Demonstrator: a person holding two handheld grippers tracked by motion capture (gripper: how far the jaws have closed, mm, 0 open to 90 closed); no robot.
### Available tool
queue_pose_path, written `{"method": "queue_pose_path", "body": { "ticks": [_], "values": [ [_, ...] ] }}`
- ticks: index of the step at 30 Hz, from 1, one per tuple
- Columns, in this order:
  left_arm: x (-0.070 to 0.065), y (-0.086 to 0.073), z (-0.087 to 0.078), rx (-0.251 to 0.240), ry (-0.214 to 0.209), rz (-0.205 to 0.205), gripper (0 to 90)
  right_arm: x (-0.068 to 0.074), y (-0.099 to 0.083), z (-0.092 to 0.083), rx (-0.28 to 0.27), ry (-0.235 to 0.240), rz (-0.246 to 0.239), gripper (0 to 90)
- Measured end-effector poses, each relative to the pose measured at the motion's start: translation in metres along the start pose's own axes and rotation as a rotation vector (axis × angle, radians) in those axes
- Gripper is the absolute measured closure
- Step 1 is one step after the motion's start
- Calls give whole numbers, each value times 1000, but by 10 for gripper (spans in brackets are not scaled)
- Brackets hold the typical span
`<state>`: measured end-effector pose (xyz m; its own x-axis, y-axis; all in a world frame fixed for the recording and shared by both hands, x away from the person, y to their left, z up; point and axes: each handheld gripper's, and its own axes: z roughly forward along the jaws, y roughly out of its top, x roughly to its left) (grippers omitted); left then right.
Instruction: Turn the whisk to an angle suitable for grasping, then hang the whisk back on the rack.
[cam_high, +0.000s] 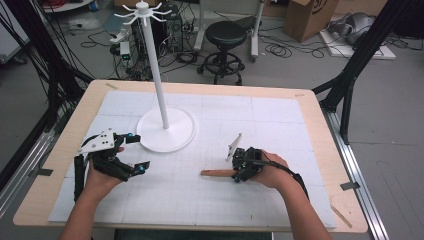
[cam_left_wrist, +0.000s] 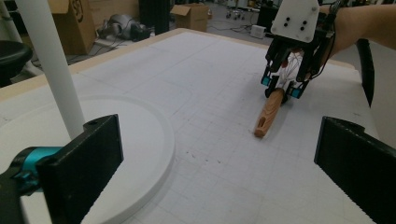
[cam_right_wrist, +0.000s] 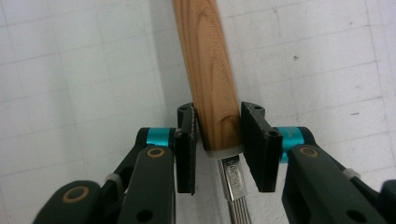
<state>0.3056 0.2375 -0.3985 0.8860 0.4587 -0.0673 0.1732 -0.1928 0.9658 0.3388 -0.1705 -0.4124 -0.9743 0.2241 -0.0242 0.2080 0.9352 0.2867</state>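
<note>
A utensil with a light wooden handle (cam_high: 215, 173) lies flat on the white gridded mat (cam_high: 280, 125), right of centre. My right gripper (cam_high: 240, 170) is shut on the handle (cam_right_wrist: 205, 56) near its end, one pad pressed on each side. Below the pads a steel neck with thin wires (cam_right_wrist: 232, 179) runs out of view. In the left gripper view the handle (cam_left_wrist: 268, 112) points toward the camera, with the right gripper (cam_left_wrist: 280, 88) over its far end. My left gripper (cam_high: 137, 151) stands wide open over the mat, empty, beside the stand's base (cam_high: 170, 137).
A white stand with a round base, a tall pole (cam_high: 157, 75) and a ring of hooks on top (cam_high: 142, 10) rises at the mat's left centre. Its pole (cam_left_wrist: 51, 70) stands close to my left jaw. A stool (cam_high: 226, 37) and cables lie beyond the table.
</note>
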Motion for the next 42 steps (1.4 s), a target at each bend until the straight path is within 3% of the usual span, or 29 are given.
{"method": "queue_pose_path", "body": {
  "ticks": [5,12,21,26,30,33,35,42],
  "values": [
    [1,0,0,0,0,-4,17,-1,-1,-1,-6,12,8,714],
    [-1,1,-3,1,9,2,17,-3,-1,-7,-41,-28,9,716],
    [-2,2,-6,-9,22,0,17,-5,-4,-42,-256,-103,45,717],
    [-1,2,-6,-7,23,-3,17,-9,-7,-60,-404,-107,66,716],
    [-1,2,-6,-10,21,-5,17,-11,-10,-68,-488,-128,79,715],
    [-2,2,-6,-6,23,-4,17,-12,-11,-72,-530,-124,58,715],
    [-2,2,-5,-4,21,-6,17,-10,-10,-73,-541,-152,18,715],
    [-1,1,-6,-1,21,-5,17,-12,-7,-81,-625,-172,82,715]
  ]
}}
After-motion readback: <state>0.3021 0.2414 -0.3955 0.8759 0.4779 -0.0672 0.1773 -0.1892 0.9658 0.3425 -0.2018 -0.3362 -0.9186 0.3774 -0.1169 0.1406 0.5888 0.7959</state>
